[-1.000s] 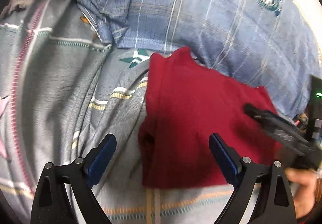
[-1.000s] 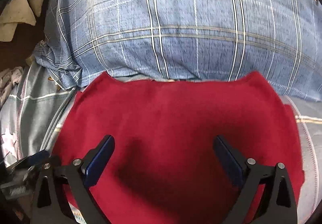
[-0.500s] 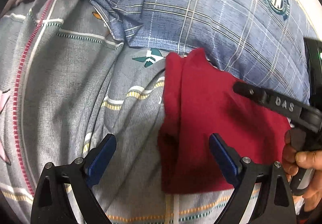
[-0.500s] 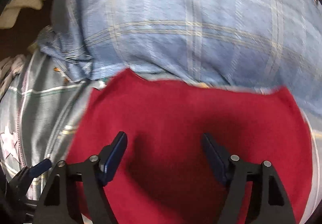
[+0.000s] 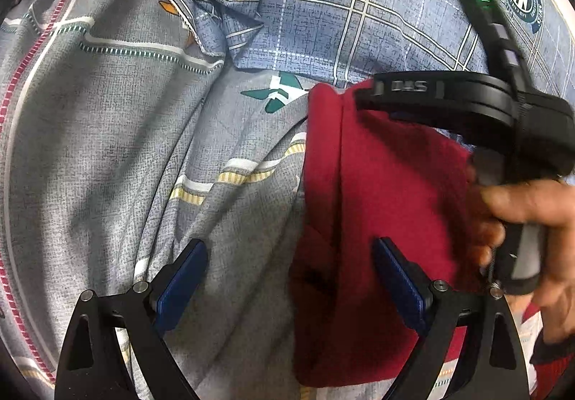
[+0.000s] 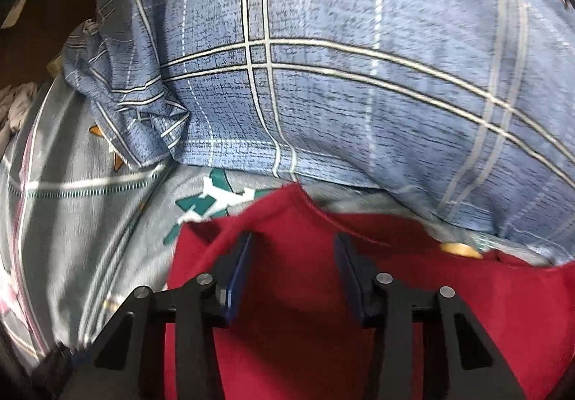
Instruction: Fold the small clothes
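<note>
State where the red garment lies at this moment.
In both wrist views the red garment lies on the grey patterned bedsheet, just below the blue checked pillow, with the right gripper closing over its upper left corner.

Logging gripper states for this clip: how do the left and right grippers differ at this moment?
The left gripper stands wide open; the right gripper has narrower jaws that are closing. The left gripper straddles the left edge of the dark red knit garment, one finger over the grey patterned bedsheet; the right gripper has both fingers over a raised fold of the garment. Both have blue pads and black frames.
</note>
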`<state>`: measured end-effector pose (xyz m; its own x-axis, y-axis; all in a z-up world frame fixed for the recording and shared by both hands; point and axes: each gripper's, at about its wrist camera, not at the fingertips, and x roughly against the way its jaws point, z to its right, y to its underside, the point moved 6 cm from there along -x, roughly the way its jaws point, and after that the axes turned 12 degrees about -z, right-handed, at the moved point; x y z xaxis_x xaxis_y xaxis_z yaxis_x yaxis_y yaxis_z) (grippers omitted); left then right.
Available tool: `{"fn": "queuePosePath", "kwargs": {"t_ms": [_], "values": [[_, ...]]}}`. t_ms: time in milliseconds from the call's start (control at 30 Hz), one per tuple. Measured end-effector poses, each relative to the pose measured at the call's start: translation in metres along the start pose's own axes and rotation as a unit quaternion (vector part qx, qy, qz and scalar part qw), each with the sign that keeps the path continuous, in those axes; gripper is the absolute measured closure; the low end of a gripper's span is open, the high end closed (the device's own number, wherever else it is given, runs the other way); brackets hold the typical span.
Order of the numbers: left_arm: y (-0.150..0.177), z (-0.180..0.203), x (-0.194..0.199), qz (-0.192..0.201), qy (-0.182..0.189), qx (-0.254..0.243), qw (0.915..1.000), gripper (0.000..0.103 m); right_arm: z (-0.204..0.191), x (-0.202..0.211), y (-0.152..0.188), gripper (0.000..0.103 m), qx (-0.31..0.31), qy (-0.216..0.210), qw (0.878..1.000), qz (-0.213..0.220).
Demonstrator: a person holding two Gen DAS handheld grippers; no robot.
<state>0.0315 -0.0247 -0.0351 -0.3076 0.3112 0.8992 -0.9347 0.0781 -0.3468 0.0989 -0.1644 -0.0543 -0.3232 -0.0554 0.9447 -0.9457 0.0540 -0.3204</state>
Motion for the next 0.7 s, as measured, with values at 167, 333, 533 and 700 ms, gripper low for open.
{"fn": "queuePosePath", "kwargs": {"t_ms": [167, 333, 533, 700], "values": [[-0.001, 0.001, -0.001, 0.0, -0.001, 0.001, 1.0, 0.009, -0.007, -0.025, -0.002, 0.055, 0.005, 0.003, 1.0, -0.026], [0.0, 0.0, 0.0, -0.003, 0.008, 0.006, 1.0, 0.009, -0.003, -0.013, 0.005, 0.054, -0.011, -0.018, 0.999, -0.025], [0.001, -0.008, 0.003, -0.015, 0.048, 0.024, 0.9984, 0.009, -0.004, 0.015, 0.02, 0.032, -0.022, -0.065, 0.998, -0.008], [-0.001, -0.02, 0.005, -0.017, 0.07, 0.042, 0.9966, 0.009, -0.033, 0.016, 0.022, 0.027, 0.022, -0.059, 0.998, -0.022]]}}
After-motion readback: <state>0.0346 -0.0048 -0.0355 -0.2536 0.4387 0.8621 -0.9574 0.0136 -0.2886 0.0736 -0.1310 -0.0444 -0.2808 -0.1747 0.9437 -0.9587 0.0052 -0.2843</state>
